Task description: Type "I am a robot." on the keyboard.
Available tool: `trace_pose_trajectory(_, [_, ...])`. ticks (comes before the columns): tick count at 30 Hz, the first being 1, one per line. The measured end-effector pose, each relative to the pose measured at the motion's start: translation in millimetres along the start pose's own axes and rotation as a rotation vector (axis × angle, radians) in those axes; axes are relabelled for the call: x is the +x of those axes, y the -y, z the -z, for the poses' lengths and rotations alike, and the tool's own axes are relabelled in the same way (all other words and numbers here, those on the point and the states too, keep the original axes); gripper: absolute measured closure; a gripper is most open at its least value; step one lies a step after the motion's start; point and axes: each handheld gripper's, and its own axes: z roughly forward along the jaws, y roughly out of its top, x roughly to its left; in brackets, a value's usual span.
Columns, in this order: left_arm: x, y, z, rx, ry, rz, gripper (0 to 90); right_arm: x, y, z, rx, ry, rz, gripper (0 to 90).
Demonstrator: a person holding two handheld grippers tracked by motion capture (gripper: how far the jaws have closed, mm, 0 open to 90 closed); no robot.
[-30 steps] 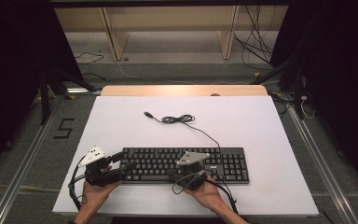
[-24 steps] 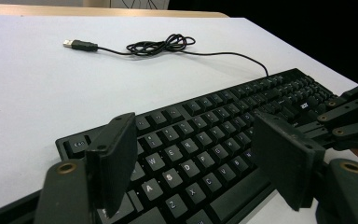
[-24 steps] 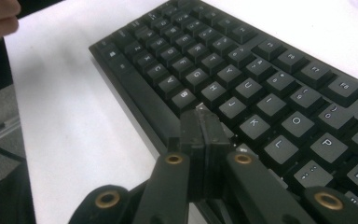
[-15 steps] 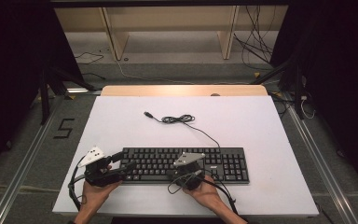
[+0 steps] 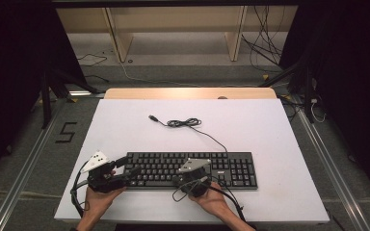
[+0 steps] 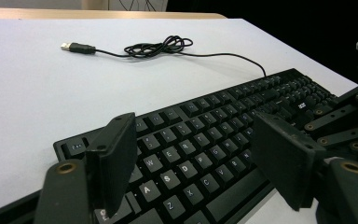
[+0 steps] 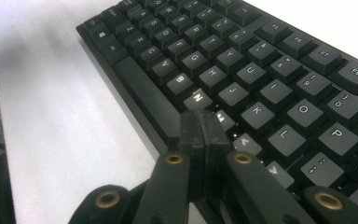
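A black keyboard lies near the front edge of the white table. Its thin cable runs back to a loose coil and ends in a USB plug. My left gripper is open at the keyboard's left end. In the left gripper view the gripper has its jaws spread wide over the letter keys of the keyboard, with nothing between them. My right gripper is at the keyboard's front middle. In the right gripper view the gripper is shut, tips low over the keys by the space bar.
The coiled cable and plug lie on bare table behind the keyboard. The right gripper shows at the edge of the left gripper view. A wooden strip borders the table's far side. Loose cables lie on the floor.
My right gripper has shifted slightly left along the keyboard's front. The left gripper and the keyboard have stayed put.
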Motion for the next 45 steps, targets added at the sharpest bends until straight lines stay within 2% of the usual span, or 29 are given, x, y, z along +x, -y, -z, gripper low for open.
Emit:
trace_pose_trajectory(13, [0.4,0.0,0.3,0.0,-0.001,-0.002,31.0,-6.2,-5.7,15.1,-0.089,-0.017,-0.051,89.5])
trace_pose_trajectory(20, [0.4,0.1,0.0,0.004,-0.002,-0.005,30.9,-10.6,-6.8,22.5,-0.127,-0.024,-0.065,73.6])
trace_pose_trajectory(26, [0.3,0.1,-0.1,0.004,-0.003,-0.005,30.9,-13.0,-8.3,29.4,-0.149,-0.034,-0.081,56.3])
trace_pose_trajectory(30, [0.3,0.1,-0.4,0.008,-0.004,-0.005,30.9,-14.1,-8.8,33.8,-0.162,-0.029,-0.082,49.7])
trace_pose_trajectory(34, [0.1,0.2,-1.0,0.011,-0.004,-0.005,30.9,-15.3,-8.7,36.0,-0.164,-0.016,-0.086,44.8])
trace_pose_trajectory(45, [-1.2,-0.2,-4.4,0.016,-0.007,-0.004,31.0,-18.6,-7.8,43.4,-0.181,0.01,-0.099,38.5])
